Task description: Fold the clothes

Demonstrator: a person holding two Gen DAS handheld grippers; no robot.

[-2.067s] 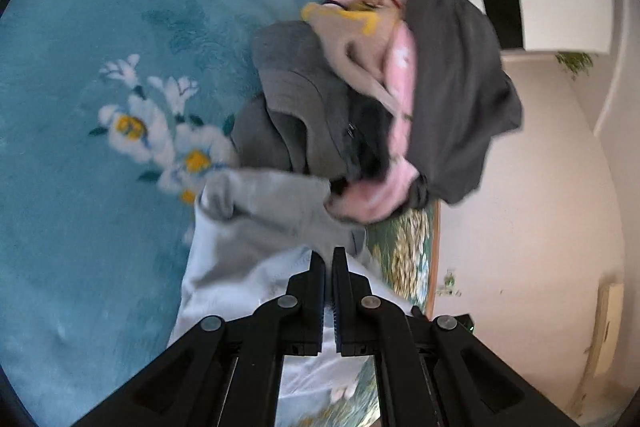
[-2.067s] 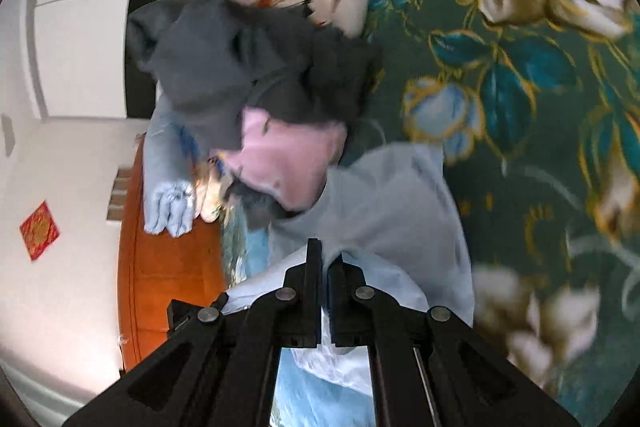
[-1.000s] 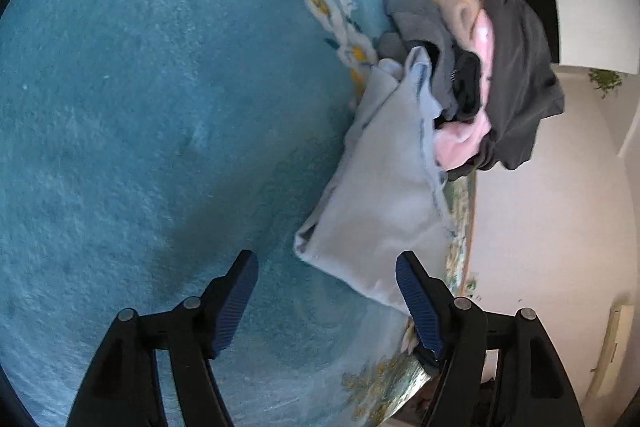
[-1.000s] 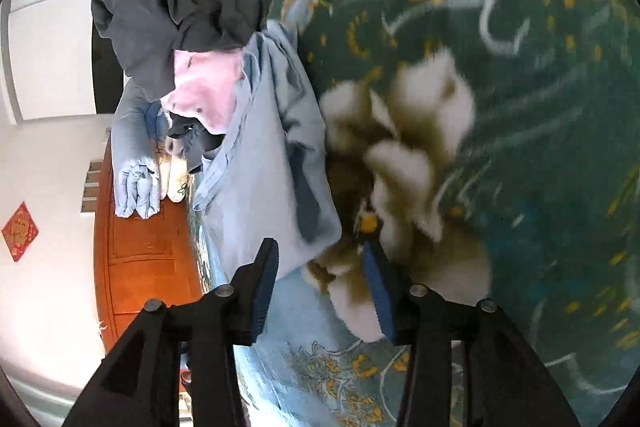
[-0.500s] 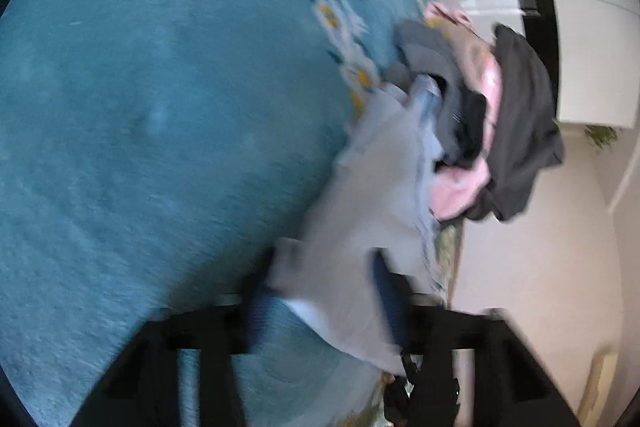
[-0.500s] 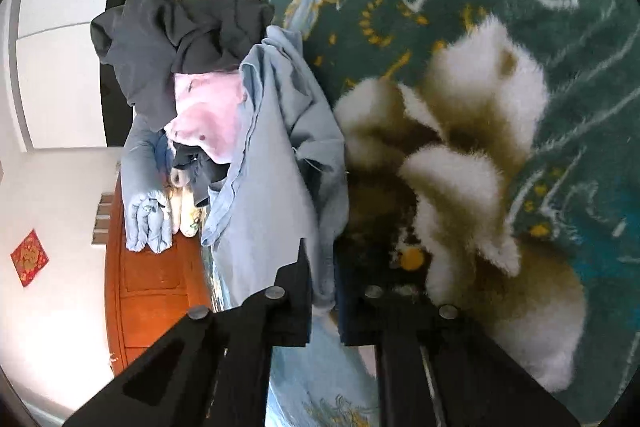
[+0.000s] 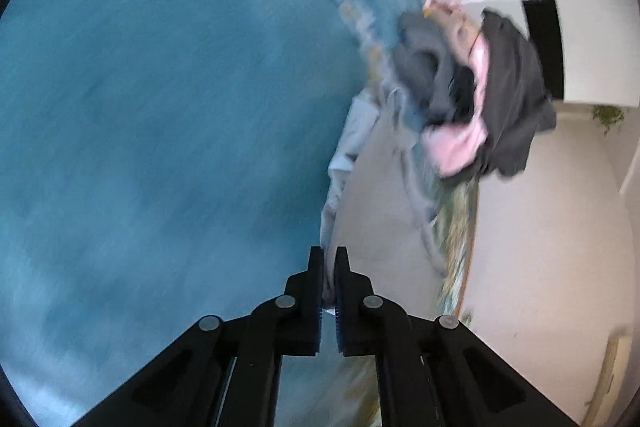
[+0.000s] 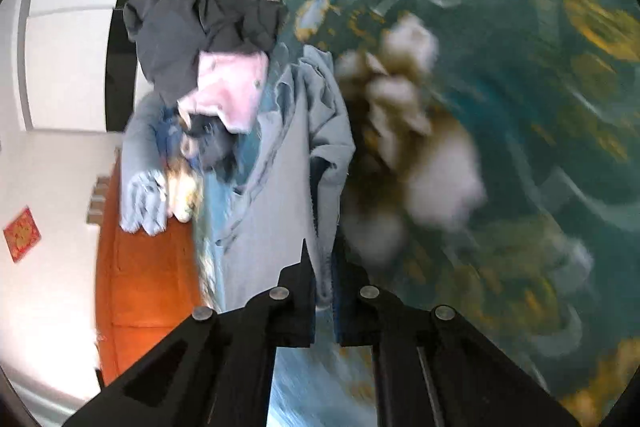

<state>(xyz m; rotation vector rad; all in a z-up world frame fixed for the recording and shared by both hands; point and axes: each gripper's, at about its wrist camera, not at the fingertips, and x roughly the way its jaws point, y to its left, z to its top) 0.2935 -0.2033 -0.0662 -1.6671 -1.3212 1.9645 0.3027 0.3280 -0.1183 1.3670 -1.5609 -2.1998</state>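
A light blue-grey garment hangs stretched between both grippers, lifted off the bed. My left gripper is shut on its lower edge. In the right wrist view the same garment runs up from my right gripper, which is shut on its other edge. Its far end still reaches into the pile of clothes, dark grey and pink pieces, also in the right wrist view.
A teal bedspread with a floral pattern lies under the garment. An orange wooden bed frame is at the left, with folded blue cloth on it. White wall and floor lie beyond the bed edge.
Both grippers were open over the garment a second ago. They have closed on its edge and lifted it, pulling it away from the pile. The views are blurred by motion.
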